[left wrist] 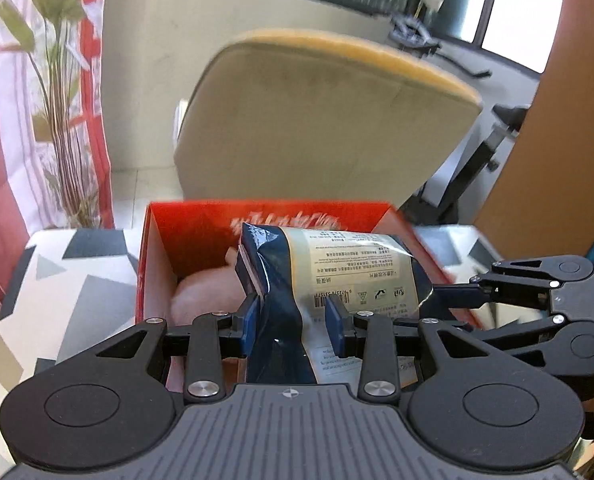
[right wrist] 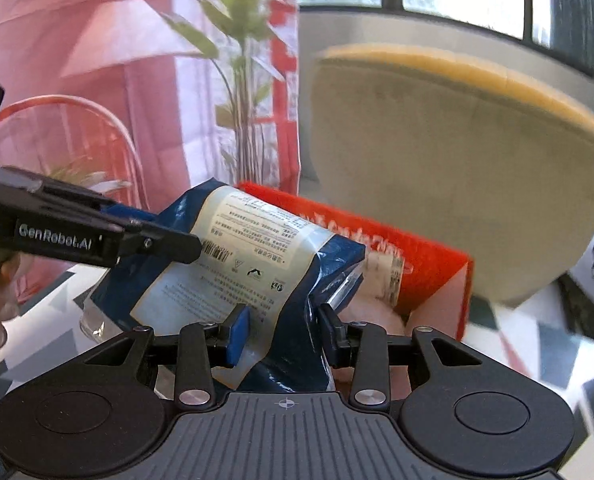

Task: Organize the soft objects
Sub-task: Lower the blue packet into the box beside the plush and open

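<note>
Blue packet (left wrist: 329, 276) pinched by both claws; above red box (left wrist: 157, 248).

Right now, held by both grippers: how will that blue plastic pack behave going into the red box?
Blue plastic pack looks floppy: film creases at the left gripper. Glossy wrap, may slip. Right gripper pinches only an end, so it likely sags over the red box.

The packet (left wrist: 337, 268) hangs over the box (left wrist: 153, 264), which stands on the bench (left wrist: 69, 280). A chair (left wrist: 317, 120) is behind, a plant (left wrist: 57, 100) to the left.
</note>
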